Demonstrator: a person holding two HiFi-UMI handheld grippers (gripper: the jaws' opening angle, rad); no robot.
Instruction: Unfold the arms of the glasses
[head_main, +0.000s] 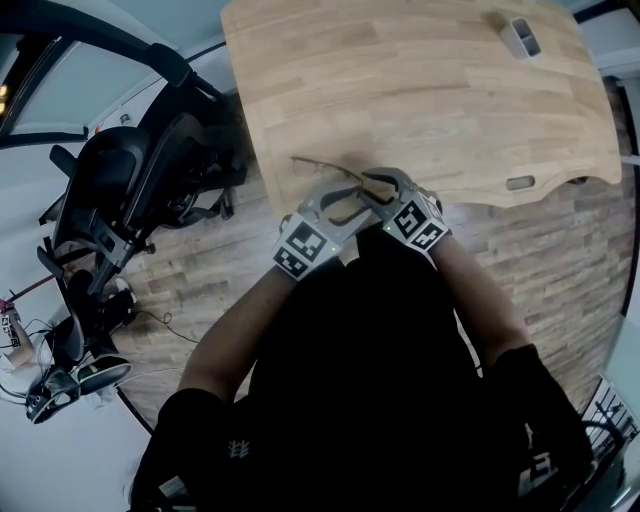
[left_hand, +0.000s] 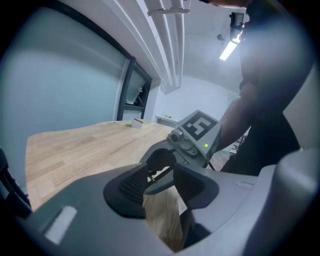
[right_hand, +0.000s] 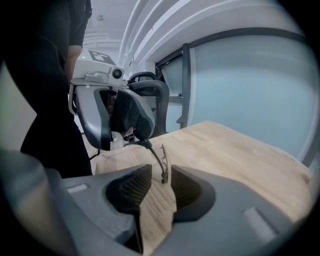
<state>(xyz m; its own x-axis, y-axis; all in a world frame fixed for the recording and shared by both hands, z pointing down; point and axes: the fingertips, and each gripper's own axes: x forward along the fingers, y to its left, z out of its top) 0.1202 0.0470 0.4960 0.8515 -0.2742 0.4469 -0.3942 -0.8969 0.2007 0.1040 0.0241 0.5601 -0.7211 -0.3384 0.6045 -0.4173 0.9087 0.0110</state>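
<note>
pinching the thin-framed glasses (right_hand: 163, 159) between narrow fingers, the right gripper (right_hand: 161, 181) holds them just above the near edge of the wooden counter (right_hand: 230, 150). the left gripper (left_hand: 160, 179) faces it close by, fingers closed on the dark tip of one glasses arm (right_hand: 150, 147). farther off, a small white box (head_main: 522, 37) sits at the counter's far end, and a black office chair (head_main: 130, 190) stands beside the counter.

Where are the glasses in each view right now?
Head view: glasses at the table's near edge, centre.
Left gripper view: lower centre, a thin piece between the left tongs.
Right gripper view: centre, rising from between the right tongs.
Shared landmark: the wooden table.
</note>
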